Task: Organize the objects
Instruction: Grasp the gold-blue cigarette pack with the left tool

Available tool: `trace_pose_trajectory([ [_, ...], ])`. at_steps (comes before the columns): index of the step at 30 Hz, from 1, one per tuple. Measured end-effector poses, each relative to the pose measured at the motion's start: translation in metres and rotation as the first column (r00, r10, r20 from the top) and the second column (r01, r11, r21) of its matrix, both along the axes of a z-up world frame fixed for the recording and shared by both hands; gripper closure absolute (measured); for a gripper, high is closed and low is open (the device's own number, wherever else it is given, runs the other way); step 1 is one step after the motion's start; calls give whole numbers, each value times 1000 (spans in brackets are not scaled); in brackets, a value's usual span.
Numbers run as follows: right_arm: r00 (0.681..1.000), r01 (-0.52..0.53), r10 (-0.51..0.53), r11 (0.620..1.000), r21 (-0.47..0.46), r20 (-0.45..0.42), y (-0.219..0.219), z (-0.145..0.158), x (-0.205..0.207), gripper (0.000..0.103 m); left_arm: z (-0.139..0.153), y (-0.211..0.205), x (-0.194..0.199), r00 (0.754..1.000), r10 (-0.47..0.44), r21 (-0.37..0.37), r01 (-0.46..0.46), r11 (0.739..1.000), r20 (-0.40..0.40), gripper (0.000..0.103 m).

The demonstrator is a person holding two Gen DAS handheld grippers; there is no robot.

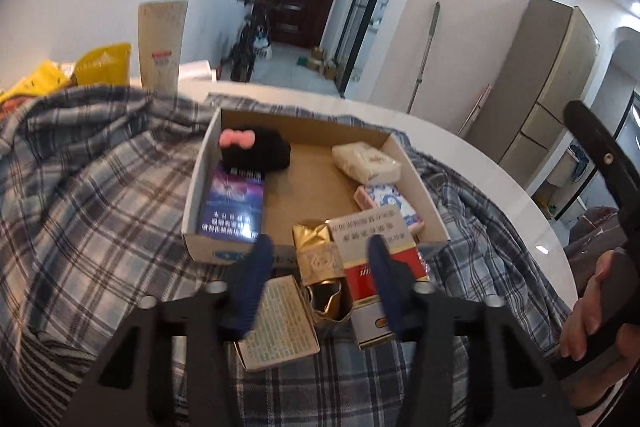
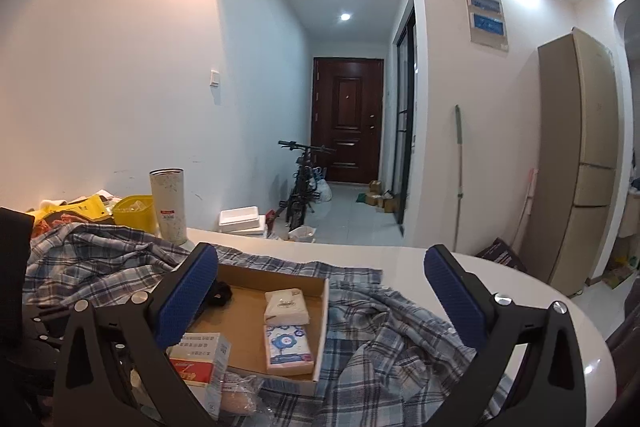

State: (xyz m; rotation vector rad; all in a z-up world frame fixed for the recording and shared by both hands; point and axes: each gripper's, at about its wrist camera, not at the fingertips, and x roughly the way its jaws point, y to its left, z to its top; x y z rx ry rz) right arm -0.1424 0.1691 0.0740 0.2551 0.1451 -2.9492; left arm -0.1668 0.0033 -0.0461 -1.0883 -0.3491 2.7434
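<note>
The left tongs [image 1: 320, 279] stand narrowed around a gold pack [image 1: 320, 267], which lies on the plaid cloth [image 1: 100, 187] just short of the box [image 1: 200, 251]. Whether the blue pads [image 1: 250, 291] already press on the pack cannot be told: some gap shows on each side. A red-and-white carton [image 1: 372, 267] lies touching the pack on its right, and a pale card [image 1: 280, 327] sits beside it on the left. The right tongs [image 2: 320, 291] hang wide and hold nothing.

Inside the box lie a purple pack [image 1: 232, 207], a black pouch [image 1: 260, 151] with a pink bow, a tissue pack [image 1: 366, 161] and a blue-patterned pack [image 1: 388, 203], with bare floor between them.

The likely trouble is the crowding. The right pad sits against the carton, so closing could pinch or drag it along with the gold pack. The pack's foil top looks crumpled and open, so a hard squeeze may crush it. Soft, rumpled cloth beneath could let it tilt and slip.
</note>
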Motion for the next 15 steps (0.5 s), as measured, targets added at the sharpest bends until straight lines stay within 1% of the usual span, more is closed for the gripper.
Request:
trace_pose_trajectory([
  [1, 1000, 20, -20, 1000, 12, -12, 0, 0, 1, 0, -2, 1, -1, 1000, -5, 1, 5, 1000, 10, 67],
  [3, 1000, 25, -25, 1000, 18, -16, 0, 1, 2, 0, -2, 3, 0, 1000, -12, -7, 12, 1000, 12, 74],
  [6, 1000, 1, -1, 1000, 1, 10, 2, 1, 0, 0, 0, 5, 1, 1000, -15, -20, 15, 1000, 0, 85],
  [10, 999, -20, 20, 1000, 0, 49, 0, -2, -2, 0, 3, 8, 3, 999, -37, -25, 37, 999, -10, 87],
  [15, 989, -41, 37, 999, 26, 146, -5, -10, -13, 0, 10, 13, 8, 997, -66, -19, 65, 998, -33, 87],
])
